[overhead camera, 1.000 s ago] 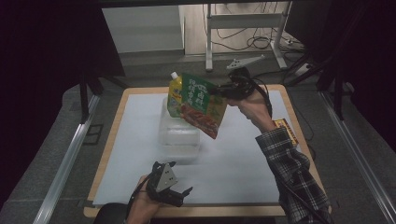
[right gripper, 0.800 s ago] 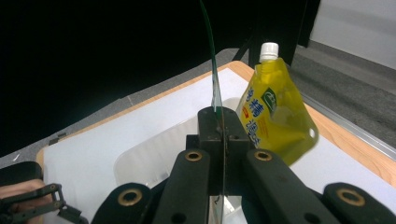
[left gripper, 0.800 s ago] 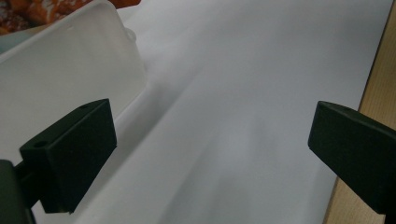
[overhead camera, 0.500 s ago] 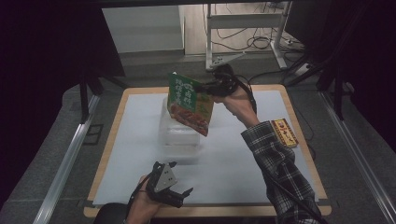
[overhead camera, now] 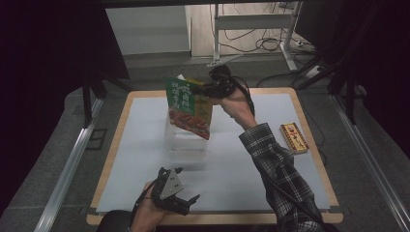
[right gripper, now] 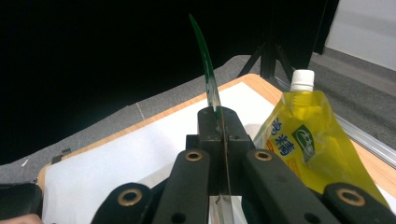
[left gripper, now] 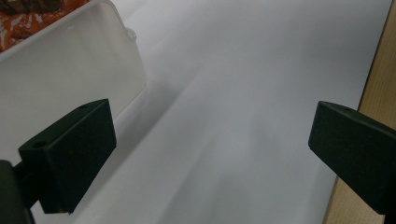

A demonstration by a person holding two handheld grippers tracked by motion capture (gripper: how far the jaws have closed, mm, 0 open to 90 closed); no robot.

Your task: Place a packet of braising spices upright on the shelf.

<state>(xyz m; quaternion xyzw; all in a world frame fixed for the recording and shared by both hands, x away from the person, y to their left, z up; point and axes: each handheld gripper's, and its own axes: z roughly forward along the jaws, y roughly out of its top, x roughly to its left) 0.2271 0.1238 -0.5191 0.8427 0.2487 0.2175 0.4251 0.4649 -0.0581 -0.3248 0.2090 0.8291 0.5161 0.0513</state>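
While the right tongs (overhead camera: 205,89) pinch the green snack pouch (overhead camera: 189,108) by its top edge above the clear plastic bin (overhead camera: 186,140), it hangs thin and floppy — light, best gripped at the seam. Left tongs (overhead camera: 186,205) gape empty near the worktop (overhead camera: 241,169) edge.

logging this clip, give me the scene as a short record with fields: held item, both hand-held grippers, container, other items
held item: green snack packet, above the clear plastic bin
right hand-held gripper: shut on the packet's edge
left hand-held gripper: open, nothing between its jaws, near the table's front edge
in bin: yellow spouted pouch
other items: small red box on the white mat
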